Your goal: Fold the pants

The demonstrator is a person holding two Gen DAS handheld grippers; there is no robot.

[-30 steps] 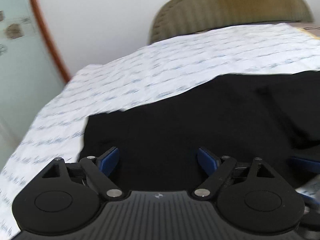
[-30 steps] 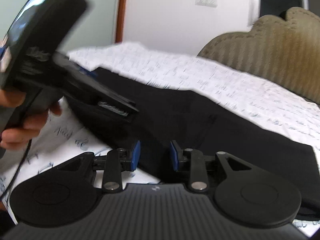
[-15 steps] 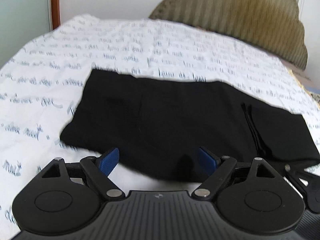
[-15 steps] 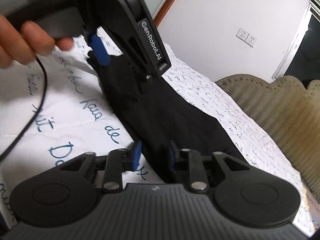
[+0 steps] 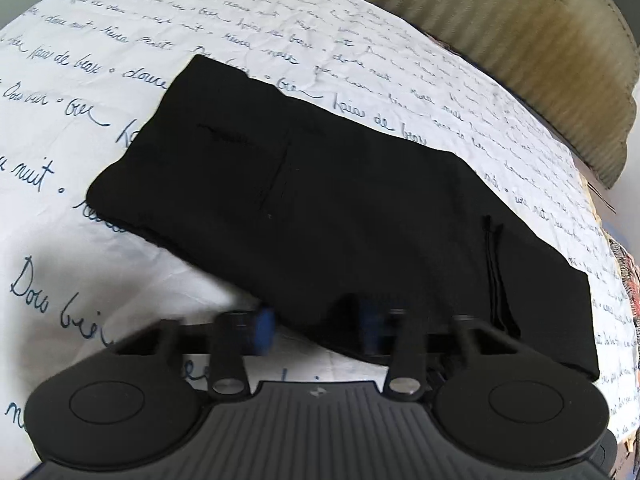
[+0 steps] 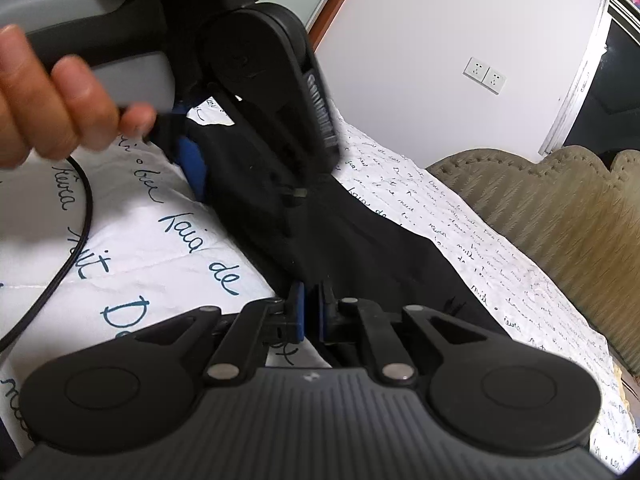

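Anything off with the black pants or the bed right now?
Nothing stands out. The black fabric pants lie flat in a long strip on the white script-printed bedsheet, with a drawstring trailing across them. Both grippers sit at the near edge.

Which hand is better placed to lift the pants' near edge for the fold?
Right, likely. Both tongs have just been closing; the right tongs pinch the edge of the pants, while the left tongs straddle it with pads apart.
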